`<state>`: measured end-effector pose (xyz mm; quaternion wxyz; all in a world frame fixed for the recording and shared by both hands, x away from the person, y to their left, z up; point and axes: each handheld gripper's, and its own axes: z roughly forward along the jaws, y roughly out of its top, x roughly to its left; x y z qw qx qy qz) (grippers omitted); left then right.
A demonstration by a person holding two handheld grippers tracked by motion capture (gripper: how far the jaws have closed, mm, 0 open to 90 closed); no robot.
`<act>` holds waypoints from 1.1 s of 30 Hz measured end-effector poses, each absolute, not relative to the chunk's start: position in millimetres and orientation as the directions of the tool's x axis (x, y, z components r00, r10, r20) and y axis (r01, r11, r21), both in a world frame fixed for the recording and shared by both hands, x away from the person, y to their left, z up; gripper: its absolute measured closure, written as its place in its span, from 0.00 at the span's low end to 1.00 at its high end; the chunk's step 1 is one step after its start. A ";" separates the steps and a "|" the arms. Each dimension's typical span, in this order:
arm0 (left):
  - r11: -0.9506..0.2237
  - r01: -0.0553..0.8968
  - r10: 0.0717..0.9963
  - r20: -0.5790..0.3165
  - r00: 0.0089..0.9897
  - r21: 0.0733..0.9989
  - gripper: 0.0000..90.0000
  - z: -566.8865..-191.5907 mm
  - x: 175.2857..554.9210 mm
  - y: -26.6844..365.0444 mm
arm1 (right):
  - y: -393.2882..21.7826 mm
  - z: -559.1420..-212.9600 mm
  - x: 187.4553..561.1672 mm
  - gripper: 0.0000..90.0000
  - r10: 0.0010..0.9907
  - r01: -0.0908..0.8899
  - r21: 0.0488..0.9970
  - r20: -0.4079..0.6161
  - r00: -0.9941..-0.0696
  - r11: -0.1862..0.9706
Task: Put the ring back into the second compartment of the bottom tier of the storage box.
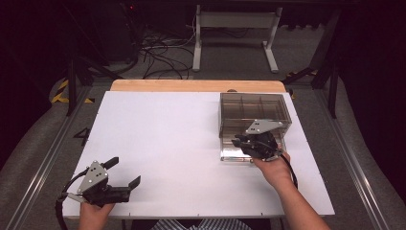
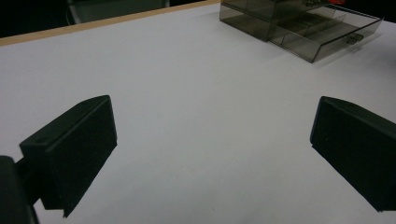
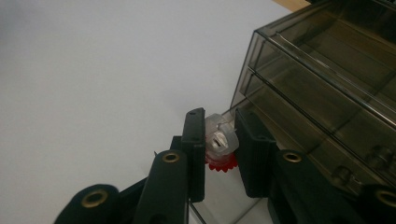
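The right tool [image 3: 219, 140] clamps a small clear piece with a red toothed base [image 3: 218, 145] above the smoky drawer box's [image 1: 253, 108] pulled-out bottom drawer, at the bench's [image 1: 182, 143] three o'clock. The left tool [image 1: 123, 173] gapes wide at seven o'clock.

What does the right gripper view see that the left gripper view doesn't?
Right gripper view: its jaws closed on a small clear piece with a red toothed part beneath it, right at the front of the smoky drawer box.
Left gripper view: two wide-open jaws with nothing between them, and the wooden table edge far off.
Both: the white table and the drawer box.
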<state>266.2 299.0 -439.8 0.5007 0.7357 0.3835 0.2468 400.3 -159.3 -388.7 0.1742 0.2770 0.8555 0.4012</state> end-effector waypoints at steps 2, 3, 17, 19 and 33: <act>-0.203 0.319 0.811 -0.023 0.584 0.926 0.02 -439.6 265.8 299.2 | -163.4 -389.8 400.6 0.83 0.623 0.345 0.778 -0.075 -0.779 0.525; -0.204 0.318 0.812 -0.022 0.584 0.926 0.02 -439.7 265.8 299.3 | -165.2 -390.6 400.5 0.83 0.625 0.349 0.776 -0.075 -0.777 0.526; -0.209 0.313 0.812 -0.014 0.584 0.926 0.02 -439.5 265.8 299.0 | -186.2 -402.3 399.8 0.83 0.666 0.384 0.771 -0.069 -0.743 0.508; -0.204 0.316 0.812 -0.021 0.584 0.927 0.02 -439.9 266.0 298.8 | -187.7 -404.0 399.9 0.83 0.669 0.388 0.770 -0.068 -0.740 0.507; -0.204 0.316 0.809 -0.022 0.587 0.927 0.02 -440.1 266.0 298.7 | -195.7 -409.2 403.1 0.83 0.692 0.415 0.760 -0.063 -0.719 0.501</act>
